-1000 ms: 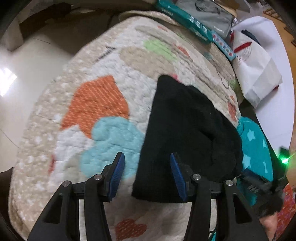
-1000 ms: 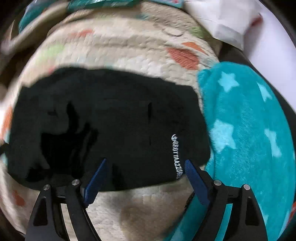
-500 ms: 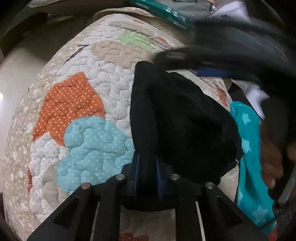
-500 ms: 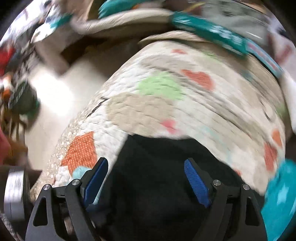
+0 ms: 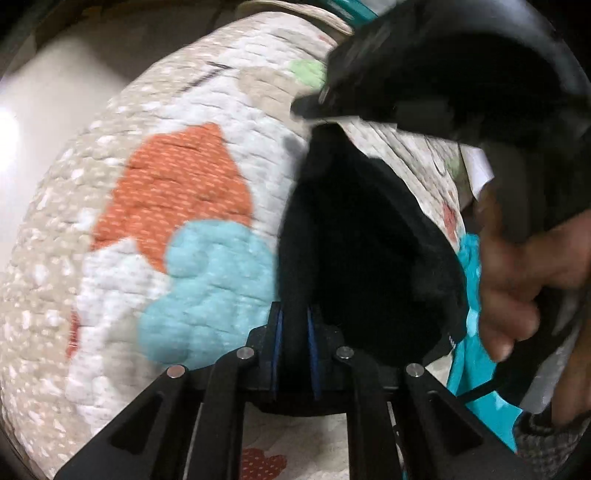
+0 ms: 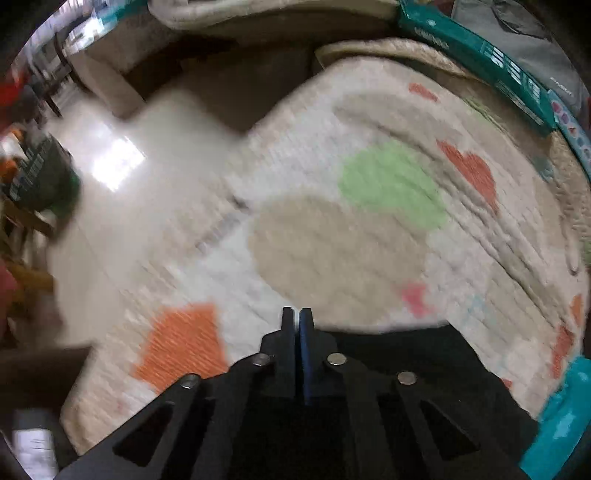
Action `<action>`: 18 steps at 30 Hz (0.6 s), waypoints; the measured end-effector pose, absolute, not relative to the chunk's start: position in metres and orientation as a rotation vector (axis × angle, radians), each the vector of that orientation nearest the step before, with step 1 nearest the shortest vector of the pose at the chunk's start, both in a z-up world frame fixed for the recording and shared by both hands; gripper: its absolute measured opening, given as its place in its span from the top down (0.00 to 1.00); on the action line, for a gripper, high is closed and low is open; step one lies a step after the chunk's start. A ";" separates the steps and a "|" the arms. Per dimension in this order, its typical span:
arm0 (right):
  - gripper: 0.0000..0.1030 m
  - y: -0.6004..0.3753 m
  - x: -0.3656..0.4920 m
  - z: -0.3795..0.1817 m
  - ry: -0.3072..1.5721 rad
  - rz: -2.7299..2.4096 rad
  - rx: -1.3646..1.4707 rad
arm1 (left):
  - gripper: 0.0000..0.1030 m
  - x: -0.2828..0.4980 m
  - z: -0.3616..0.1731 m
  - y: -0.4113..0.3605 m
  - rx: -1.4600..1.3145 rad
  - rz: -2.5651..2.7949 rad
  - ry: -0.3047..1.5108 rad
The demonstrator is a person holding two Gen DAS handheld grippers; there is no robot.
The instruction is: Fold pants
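Note:
Black pants lie bunched on a patchwork quilt. My left gripper is shut on the near edge of the pants, a fold of black cloth pinched between its blue pads. My right gripper has its jaws closed at the far edge of the pants; whether cloth is pinched between them is hard to tell. In the left wrist view the right gripper's body reaches over the top end of the pants, held by a hand.
A teal star-patterned blanket lies right of the pants, also in the right wrist view. A teal box and a grey bag sit beyond the quilt. A shiny tiled floor lies left of it.
My left gripper closed on the pants' near edge. My right gripper swung from the waistband side to the far end of the pants and closed there.

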State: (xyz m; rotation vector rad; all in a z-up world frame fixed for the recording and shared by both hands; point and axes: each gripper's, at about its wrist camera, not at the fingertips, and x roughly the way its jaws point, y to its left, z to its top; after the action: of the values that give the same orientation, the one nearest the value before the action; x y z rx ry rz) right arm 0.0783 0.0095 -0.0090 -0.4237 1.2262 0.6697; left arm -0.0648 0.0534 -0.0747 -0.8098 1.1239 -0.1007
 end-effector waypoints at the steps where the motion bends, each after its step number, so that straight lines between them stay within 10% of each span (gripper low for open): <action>1: 0.99 0.025 0.078 0.001 1.198 0.700 -0.411 | 0.89 -0.065 -0.074 0.058 -0.814 -0.087 1.120; 8: 0.90 0.033 0.092 0.041 1.125 0.681 -0.377 | 0.89 -0.076 -0.064 0.113 -0.795 0.132 1.040; 10: 0.57 -0.007 0.097 0.048 1.109 0.588 -0.358 | 0.89 -0.079 -0.058 0.120 -0.798 0.165 1.015; 12: 0.47 -0.046 0.085 0.057 1.095 0.535 -0.324 | 0.89 -0.080 -0.054 0.122 -0.801 0.166 1.003; 18: 0.52 -0.165 0.027 0.029 1.174 0.527 -0.096 | 0.89 -0.070 -0.044 0.086 -0.731 0.096 1.012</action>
State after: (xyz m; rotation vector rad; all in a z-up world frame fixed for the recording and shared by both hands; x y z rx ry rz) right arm 0.0268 -0.1651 0.0294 -0.0957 1.1736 0.5271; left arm -0.0700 0.0856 -0.0437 -0.7314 1.0120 0.0957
